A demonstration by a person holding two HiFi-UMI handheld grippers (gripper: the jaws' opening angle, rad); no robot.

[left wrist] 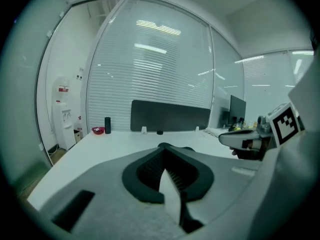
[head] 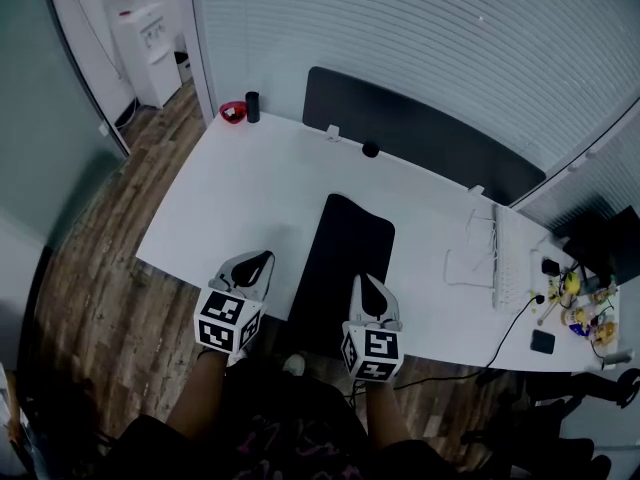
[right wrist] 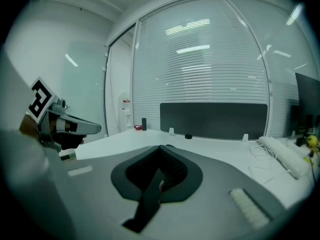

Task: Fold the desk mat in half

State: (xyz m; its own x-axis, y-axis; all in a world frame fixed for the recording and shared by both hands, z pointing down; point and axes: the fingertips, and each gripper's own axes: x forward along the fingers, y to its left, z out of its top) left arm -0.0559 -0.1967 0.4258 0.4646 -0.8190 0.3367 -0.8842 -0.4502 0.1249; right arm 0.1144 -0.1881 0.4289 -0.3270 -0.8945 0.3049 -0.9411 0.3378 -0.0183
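A black desk mat (head: pixel 345 243) lies flat on the white desk (head: pixel 240 188), running from mid-desk to the near edge. My left gripper (head: pixel 262 258) hovers over bare desk just left of the mat, near the front edge; in the left gripper view its jaws (left wrist: pixel 164 146) are shut with nothing between them. My right gripper (head: pixel 368 280) is above the mat's near right part. Its jaws (right wrist: pixel 161 148) meet at the tips, with only the dark mat showing below them. I cannot see either gripper touching the mat.
A black divider panel (head: pixel 420 133) stands along the desk's back edge. At the back left corner are a red bowl (head: pixel 233 112) and a black cylinder (head: pixel 252 106). A white keyboard (head: pixel 505 258) with loose cables lies at right, small clutter (head: pixel 575 303) beyond it.
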